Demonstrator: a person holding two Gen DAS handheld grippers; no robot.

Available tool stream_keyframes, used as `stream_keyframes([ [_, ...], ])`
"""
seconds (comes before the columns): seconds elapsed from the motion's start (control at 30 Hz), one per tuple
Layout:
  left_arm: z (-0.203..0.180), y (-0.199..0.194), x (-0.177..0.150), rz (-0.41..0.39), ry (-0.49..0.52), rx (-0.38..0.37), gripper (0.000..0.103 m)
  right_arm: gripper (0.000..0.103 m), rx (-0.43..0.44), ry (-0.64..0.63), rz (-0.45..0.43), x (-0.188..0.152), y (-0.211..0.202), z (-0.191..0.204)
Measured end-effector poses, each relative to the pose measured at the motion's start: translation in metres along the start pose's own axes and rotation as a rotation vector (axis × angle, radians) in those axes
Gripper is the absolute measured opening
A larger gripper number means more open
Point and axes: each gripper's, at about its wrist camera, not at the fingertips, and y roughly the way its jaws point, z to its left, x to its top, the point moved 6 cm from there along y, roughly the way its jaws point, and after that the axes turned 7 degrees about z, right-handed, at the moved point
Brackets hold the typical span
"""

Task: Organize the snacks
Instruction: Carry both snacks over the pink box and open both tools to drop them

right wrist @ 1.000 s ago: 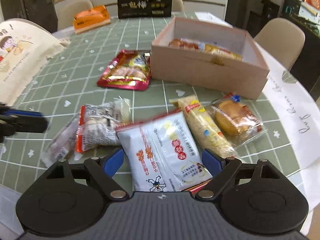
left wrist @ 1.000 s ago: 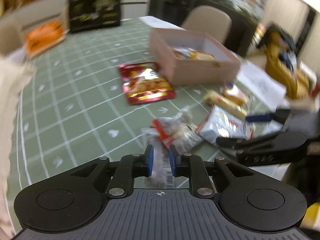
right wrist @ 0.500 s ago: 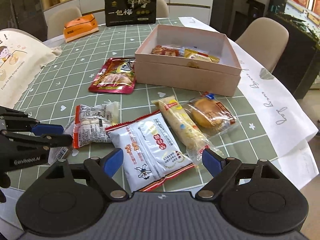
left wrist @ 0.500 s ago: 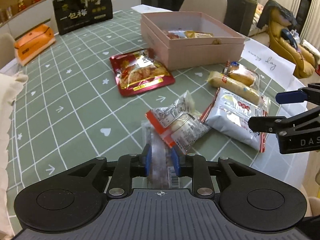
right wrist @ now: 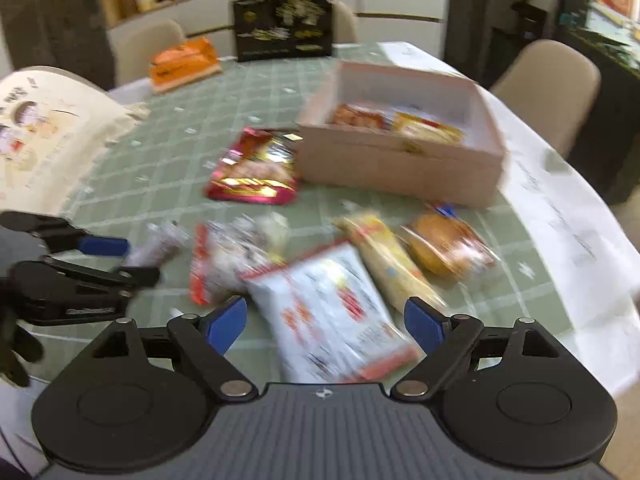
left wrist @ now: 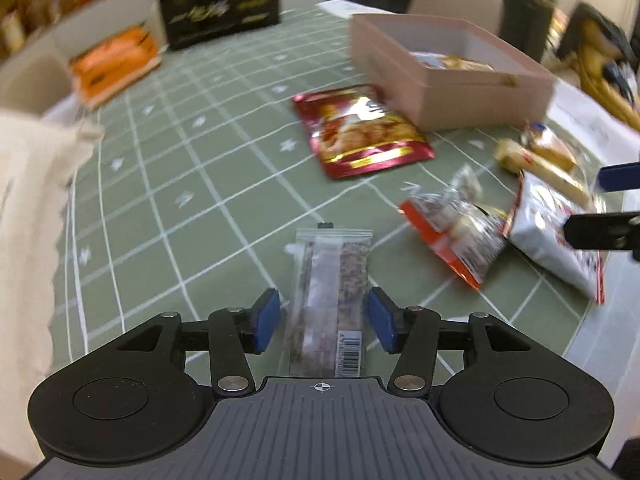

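My left gripper is open, with a clear flat snack packet lying on the green table between its pads. My right gripper is open over a white snack bag. A pink open box holds several snacks at the back right; it also shows in the left wrist view. A red foil pack lies beside the box. A red-edged clear pack, a yellow stick pack and a bun pack lie near the front.
A cream cloth bag lies at the left. An orange pack and a black box stand at the back. White paper covers the table's right edge. Chairs surround the table.
My left gripper has opened and let go of the clear flat packet, which now lies on the table. Both views have shifted and blurred with motion.
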Motion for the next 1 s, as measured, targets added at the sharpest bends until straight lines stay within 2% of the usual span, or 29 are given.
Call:
stream_keyframes([
  [0.07, 0.005, -0.002, 0.0, -0.002, -0.026, -0.006, 0.048, 0.087, 0.021, -0.054, -0.009, 0.016, 0.009, 0.016],
  [0.17, 0.008, -0.004, 0.001, 0.003, -0.049, -0.01, 0.048, 0.087, 0.056, -0.122, 0.017, 0.034, 0.039, 0.04],
  [0.2, 0.008, -0.003, 0.001, 0.007, -0.053, -0.01, 0.046, 0.087, 0.069, -0.135, 0.038, 0.037, 0.051, 0.047],
  [0.27, 0.008, -0.003, 0.002, 0.012, -0.056, -0.003, 0.049, 0.088, 0.079, -0.161, 0.098, 0.041, 0.079, 0.058],
  [0.3, 0.008, -0.001, 0.002, 0.013, -0.061, -0.006, 0.049, 0.087, 0.057, -0.172, 0.109, 0.041, 0.087, 0.06],
  [0.33, 0.009, 0.0, 0.003, 0.017, -0.063, -0.007, 0.049, 0.077, 0.027, -0.194, 0.094, 0.043, 0.088, 0.063],
  [0.37, 0.009, 0.0, 0.004, 0.019, -0.064, -0.007, 0.048, 0.052, 0.041, -0.21, 0.104, 0.045, 0.085, 0.066],
  [0.4, 0.009, 0.001, 0.005, 0.019, -0.066, -0.008, 0.048, 0.046, 0.055, -0.217, 0.115, 0.046, 0.079, 0.069],
  [0.63, 0.003, 0.005, 0.007, 0.01, -0.052, 0.018, 0.053, 0.046, 0.076, -0.16, -0.073, 0.067, -0.013, 0.048],
  [0.73, 0.003, 0.004, 0.004, -0.011, -0.057, 0.015, 0.053, 0.046, 0.051, -0.113, -0.107, 0.067, -0.037, 0.026],
  [0.8, 0.003, 0.002, 0.003, -0.032, -0.051, 0.019, 0.038, 0.046, 0.017, -0.074, -0.109, 0.061, -0.046, 0.007],
  [0.83, -0.002, -0.001, 0.002, -0.044, -0.055, -0.005, 0.038, 0.046, -0.008, -0.053, -0.107, 0.057, -0.048, -0.003],
  [0.93, -0.026, -0.026, 0.013, -0.159, 0.03, -0.04, 0.038, 0.046, -0.07, 0.015, -0.095, 0.044, -0.055, -0.035],
  [1.0, -0.04, -0.047, 0.04, -0.24, 0.033, -0.096, 0.038, 0.046, -0.098, 0.064, -0.09, 0.037, -0.063, -0.059],
])
